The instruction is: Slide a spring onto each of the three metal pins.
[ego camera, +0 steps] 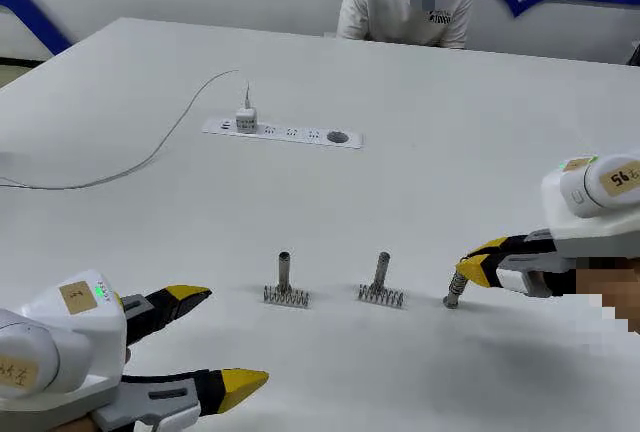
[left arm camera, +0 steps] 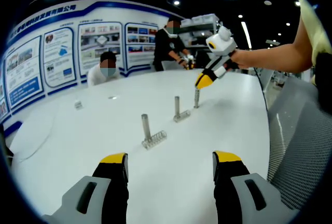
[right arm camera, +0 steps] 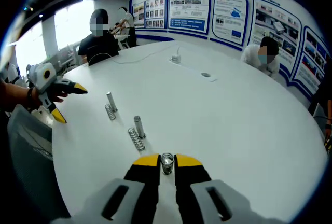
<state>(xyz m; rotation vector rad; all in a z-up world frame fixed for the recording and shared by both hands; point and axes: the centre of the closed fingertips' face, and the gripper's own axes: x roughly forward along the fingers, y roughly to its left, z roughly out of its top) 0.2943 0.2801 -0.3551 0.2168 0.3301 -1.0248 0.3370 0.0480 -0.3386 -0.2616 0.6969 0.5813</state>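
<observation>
Jaws of the right gripper [right arm camera: 167, 159] pinch a spring [right arm camera: 167, 163] standing on the table [ego camera: 420, 132], right of two upright pins [ego camera: 284, 270]. Loose springs [ego camera: 286, 297] lie at their bases. The left gripper [left arm camera: 169, 164] gapes wide, empty.

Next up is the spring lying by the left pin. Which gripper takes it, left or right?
Left. The left gripper is open, holds nothing and sits nearest that spring. The right gripper is closed around the far spring, at the other end of the row.
</observation>
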